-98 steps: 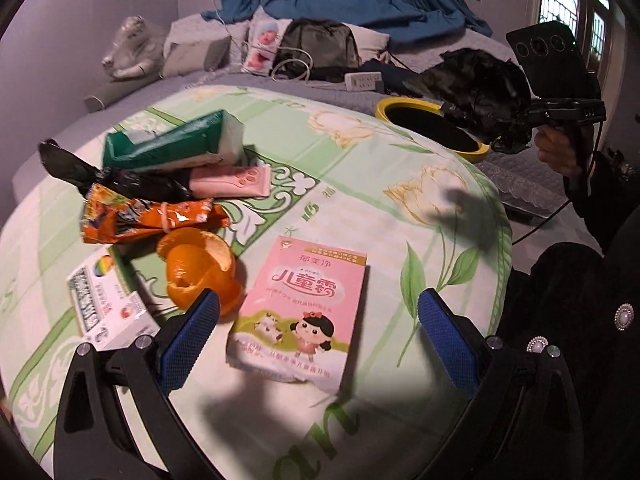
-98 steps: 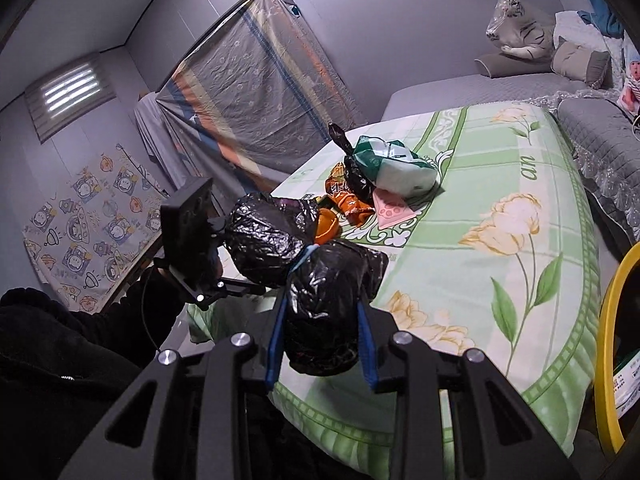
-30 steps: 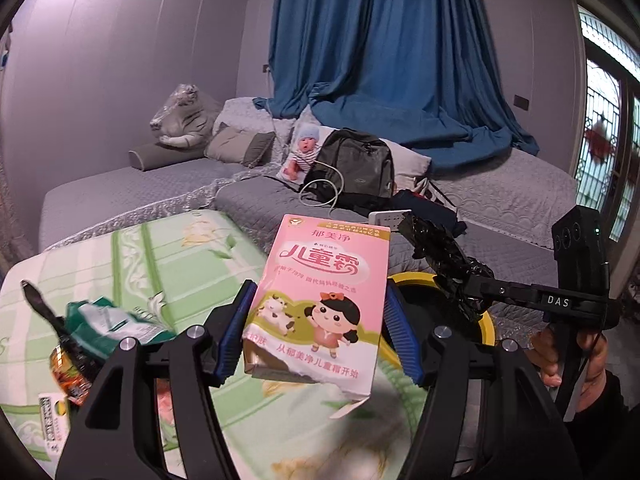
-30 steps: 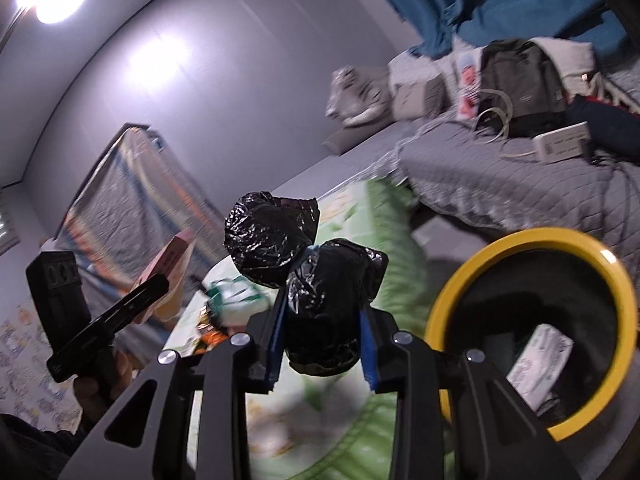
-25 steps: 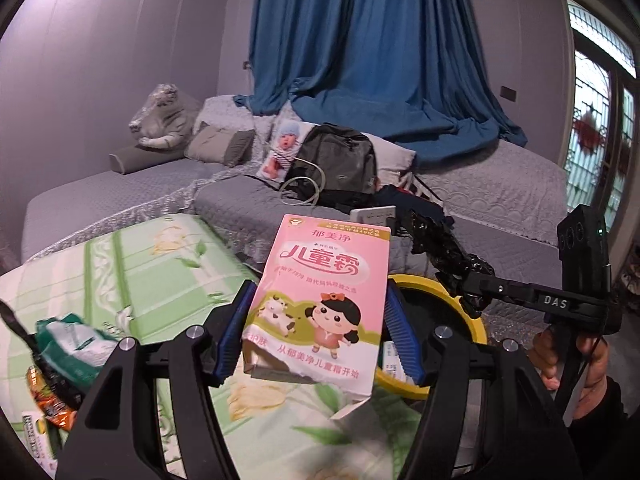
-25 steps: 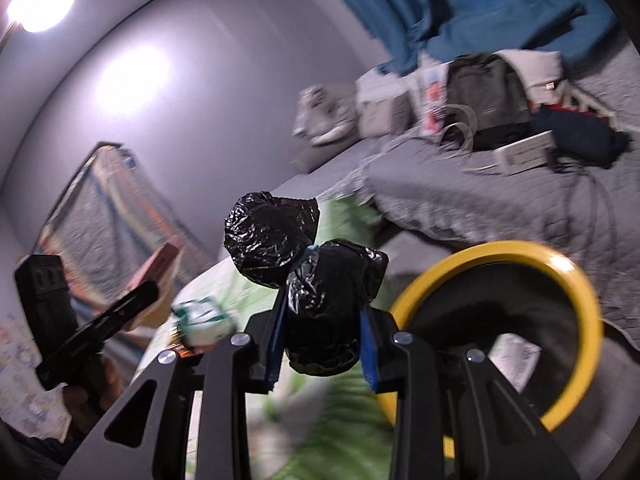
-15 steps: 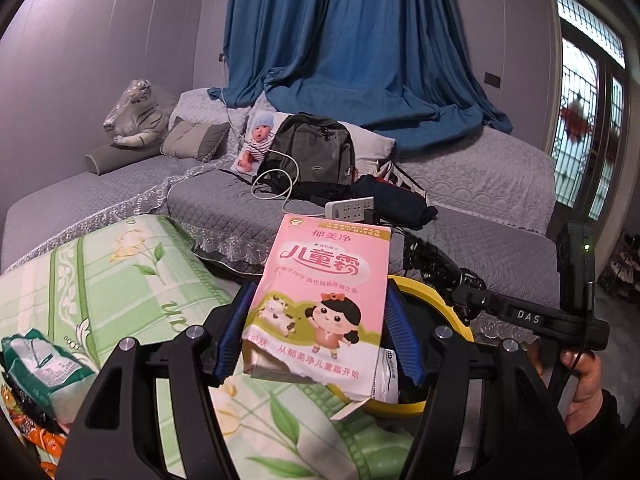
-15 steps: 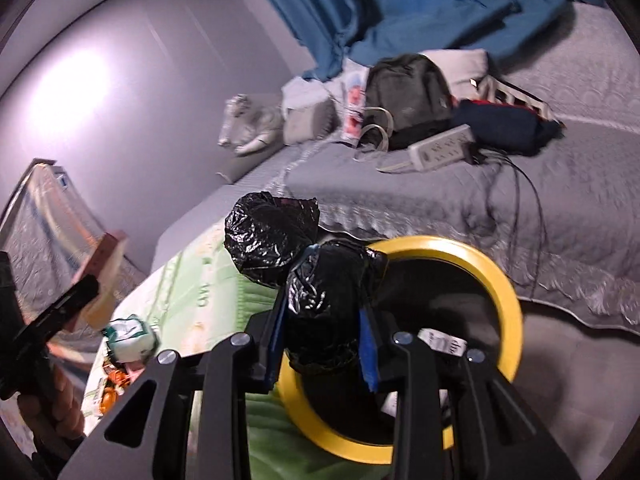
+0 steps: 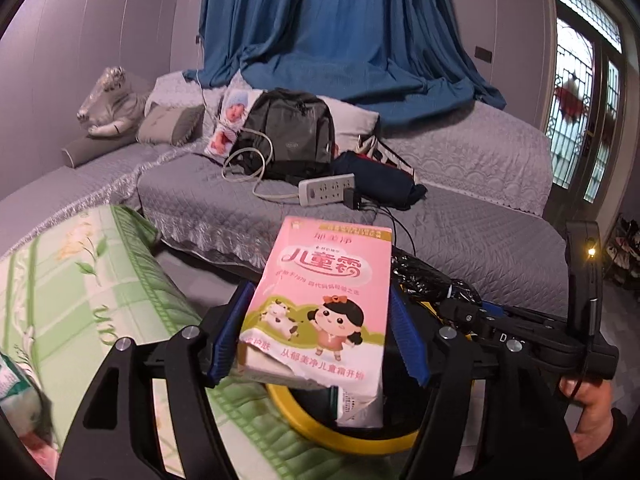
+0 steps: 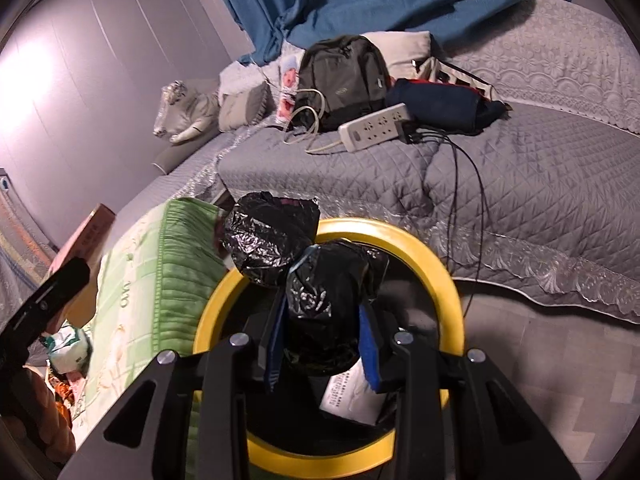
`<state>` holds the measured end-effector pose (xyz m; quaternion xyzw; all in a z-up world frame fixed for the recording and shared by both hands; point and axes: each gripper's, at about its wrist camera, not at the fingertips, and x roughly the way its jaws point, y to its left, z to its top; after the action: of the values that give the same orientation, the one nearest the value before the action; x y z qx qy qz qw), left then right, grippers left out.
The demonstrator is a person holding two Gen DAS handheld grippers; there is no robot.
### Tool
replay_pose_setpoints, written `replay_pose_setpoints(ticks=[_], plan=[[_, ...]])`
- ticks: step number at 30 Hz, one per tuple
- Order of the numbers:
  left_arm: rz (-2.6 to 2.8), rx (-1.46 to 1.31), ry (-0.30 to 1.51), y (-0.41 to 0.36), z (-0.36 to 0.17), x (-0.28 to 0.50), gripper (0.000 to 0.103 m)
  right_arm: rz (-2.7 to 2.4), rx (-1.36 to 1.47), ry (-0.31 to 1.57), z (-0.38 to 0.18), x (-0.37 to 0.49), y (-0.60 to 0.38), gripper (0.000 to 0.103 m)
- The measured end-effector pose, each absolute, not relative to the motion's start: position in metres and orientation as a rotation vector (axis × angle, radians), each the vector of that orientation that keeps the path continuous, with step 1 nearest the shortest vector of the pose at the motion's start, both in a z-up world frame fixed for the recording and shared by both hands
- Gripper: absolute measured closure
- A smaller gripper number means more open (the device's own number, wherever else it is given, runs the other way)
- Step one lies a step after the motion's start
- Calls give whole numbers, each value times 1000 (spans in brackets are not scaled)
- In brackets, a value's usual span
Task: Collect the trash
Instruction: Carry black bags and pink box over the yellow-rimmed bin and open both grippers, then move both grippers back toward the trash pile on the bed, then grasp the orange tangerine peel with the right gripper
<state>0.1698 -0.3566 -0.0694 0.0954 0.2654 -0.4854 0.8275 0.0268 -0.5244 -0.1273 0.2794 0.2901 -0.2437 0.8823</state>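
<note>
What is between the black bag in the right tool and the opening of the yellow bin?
Nothing visible. The black plastic bag hangs over the open mouth of the yellow-rimmed bin; the right tool is opening.

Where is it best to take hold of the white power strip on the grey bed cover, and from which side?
Grip the power strip across its narrow width near the free left end, coming from above. It lies flat, and black plugs with cables crowd its right end.

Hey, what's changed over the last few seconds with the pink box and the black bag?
The pink box left the table and now sits between the left gripper's opening jaws over the yellow bin. The right gripper, also opening, carried the black bag there. Other trash stayed on the table.
</note>
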Motion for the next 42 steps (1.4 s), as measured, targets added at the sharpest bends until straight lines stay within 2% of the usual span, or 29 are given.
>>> replay_pose_setpoints(ticks=[1, 2, 3, 4, 5, 12, 19, 25, 30, 36, 42], plan=[[-1027, 194, 573, -358, -71, 171, 30, -517, 586, 614, -129, 27, -526, 66], [-1016, 178, 586, -358, -73, 172, 16, -524, 585, 620, -130, 28, -528, 62], [-1012, 155, 594, -355, -73, 174, 9, -536, 581, 623, -130, 28, -530, 50], [-1017, 122, 603, -351, -74, 176, 9, -557, 577, 617, -129, 26, -531, 39], [-1012, 106, 611, -348, -74, 179, 8, -571, 575, 610, -128, 24, -533, 37], [-886, -5, 592, -304, -59, 195, 8, -607, 533, 542, -111, 3, -527, 33], [-771, -27, 444, -216, -28, 196, 8, -346, 403, 507, -80, 22, -470, 32], [-597, -63, 354, -103, -12, 187, 8, 148, 235, 534, -55, 74, -356, 32], [-273, -88, 292, 19, -22, 173, 8, 495, 129, 630, -52, 123, -242, 32], [-23, -191, 349, 127, -46, 165, 8, 629, -23, 758, -73, 163, -129, 33], [37, -279, 402, 181, -69, 163, 8, 673, -143, 858, -97, 184, -58, 49]])
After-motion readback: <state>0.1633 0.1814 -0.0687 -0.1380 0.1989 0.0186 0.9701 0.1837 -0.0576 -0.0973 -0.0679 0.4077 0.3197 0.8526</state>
